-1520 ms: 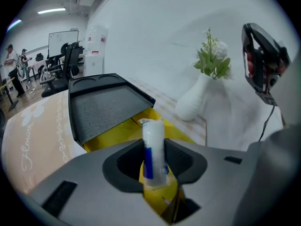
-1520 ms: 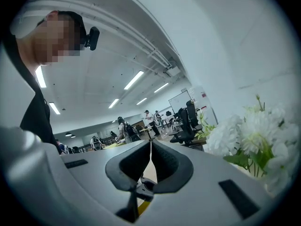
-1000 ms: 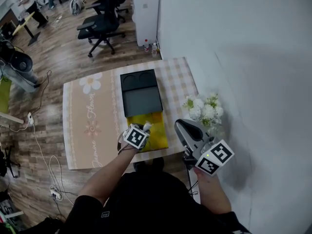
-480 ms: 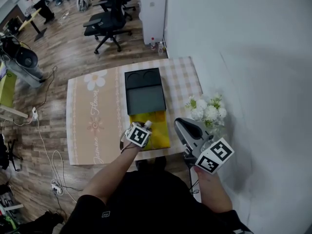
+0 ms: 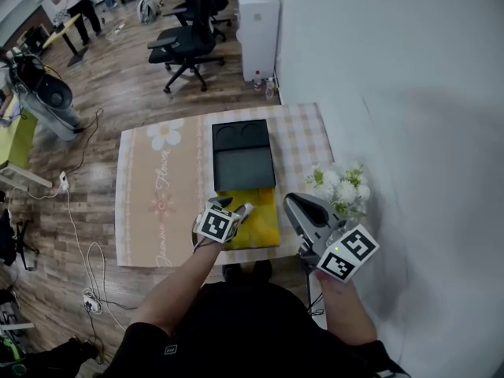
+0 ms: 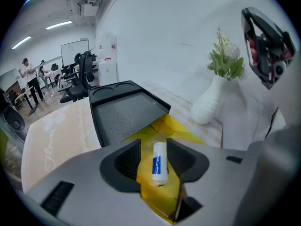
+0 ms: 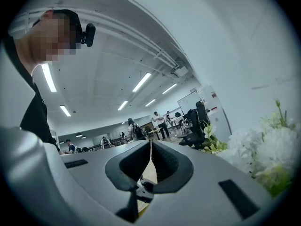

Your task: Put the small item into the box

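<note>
Head view first: the left claw (image 5: 235, 205) has come up off the yellow box (image 5: 266, 228) at the near edge of the counter (image 5: 157, 195) and sits higher over it than a second ago. The right claw (image 5: 291, 201) hangs off to the side by the white flowers (image 5: 340, 187), right where it was. The dark tray (image 5: 244, 157) lies against the box's far side, nothing on it. Over to the left gripper view, and there's the story: the jaws have just been opening and now stand wide apart. The small white tube (image 6: 159, 162) shows between them but lies down on the yellow floor of the box, neither pad touching it. That's a release, so the item looks to be in and the main step reads as done. What's left is most likely just pulling clear. Right gripper view: jaws pressed together with nothing between them, pointing out level across the room, flowers at the right edge, so this one's idle
</note>
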Demonstrator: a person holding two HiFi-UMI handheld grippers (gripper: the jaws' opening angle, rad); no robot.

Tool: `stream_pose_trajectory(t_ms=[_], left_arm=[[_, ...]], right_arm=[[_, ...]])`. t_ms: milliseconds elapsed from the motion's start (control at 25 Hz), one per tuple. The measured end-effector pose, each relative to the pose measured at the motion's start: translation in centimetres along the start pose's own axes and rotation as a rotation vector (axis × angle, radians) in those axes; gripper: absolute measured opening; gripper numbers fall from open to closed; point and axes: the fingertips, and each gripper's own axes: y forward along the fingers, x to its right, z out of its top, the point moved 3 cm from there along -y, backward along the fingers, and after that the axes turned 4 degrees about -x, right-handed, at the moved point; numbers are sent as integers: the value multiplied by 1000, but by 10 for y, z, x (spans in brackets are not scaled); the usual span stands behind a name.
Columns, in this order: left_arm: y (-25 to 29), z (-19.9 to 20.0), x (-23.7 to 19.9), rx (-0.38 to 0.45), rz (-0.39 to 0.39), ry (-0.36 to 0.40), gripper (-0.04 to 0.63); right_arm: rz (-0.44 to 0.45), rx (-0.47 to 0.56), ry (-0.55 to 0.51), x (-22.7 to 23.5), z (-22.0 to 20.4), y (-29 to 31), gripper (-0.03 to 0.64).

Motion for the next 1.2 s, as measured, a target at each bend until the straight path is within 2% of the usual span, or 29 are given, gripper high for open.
stream_pose_trajectory(t_ms=[120,360,560,880,1200], left_arm=[[-19,15,-4,84,4,-23,169],[-70,41,-11,254,57,9,149],[-109,54,-10,385,52,20,133],[-175,68,-24,536,62,52,115],[-246,77,-37,697,85,83,103]], right_arm=[[24,-6,-1,0,-1,8,38],[97,-35,-20,-9,0,25,38],[128,-52,-46,-16,5,33,38],[121,-23,-95,-35,19,48,38],[88,20,-206,-56,47,57,37]])
